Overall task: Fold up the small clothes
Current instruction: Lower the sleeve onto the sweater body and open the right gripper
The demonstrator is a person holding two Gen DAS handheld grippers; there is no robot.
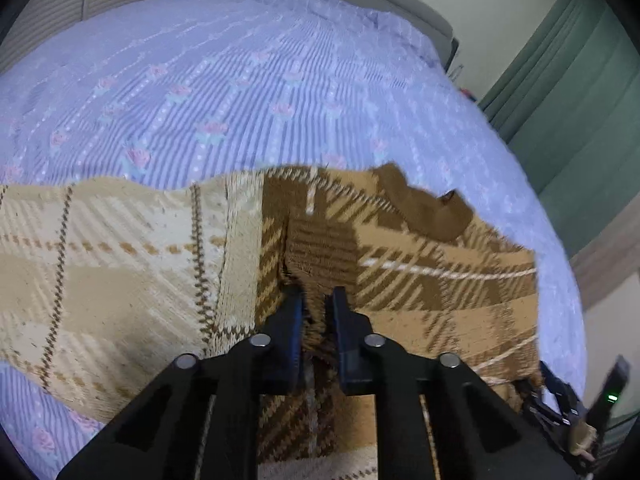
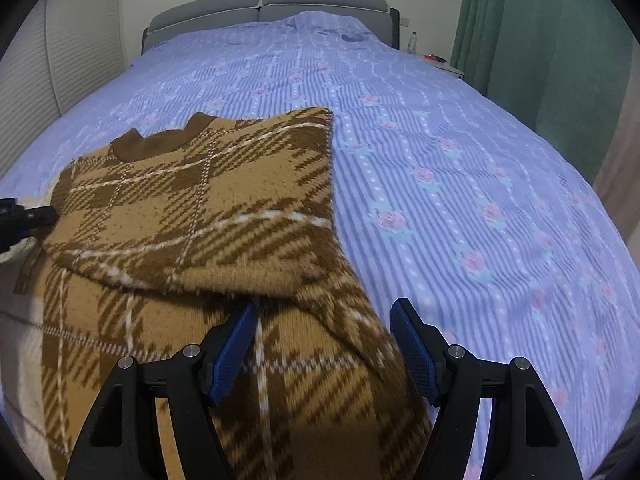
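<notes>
A small brown and tan plaid knit sweater (image 2: 192, 208) with a dark brown collar (image 2: 156, 140) lies on the bed, one side folded over itself. In the left wrist view its pale inside face (image 1: 112, 264) lies at the left and the brown plaid part (image 1: 440, 280) at the right. My left gripper (image 1: 316, 300) is shut on a raised fold of the sweater. My right gripper (image 2: 324, 312) is open and empty, its fingers (image 2: 412, 344) apart just above the sweater's near folded edge. The left gripper's tip (image 2: 36, 214) shows at the sweater's left edge.
The sweater lies on a lilac striped bedspread with pink flowers (image 2: 460, 200). A grey headboard (image 2: 320, 0) stands at the far end. Green curtains (image 2: 552, 40) hang at the right, with a bedside table and bottle (image 2: 412, 42) beside the bed. A white wall panel (image 2: 52, 60) runs along the left.
</notes>
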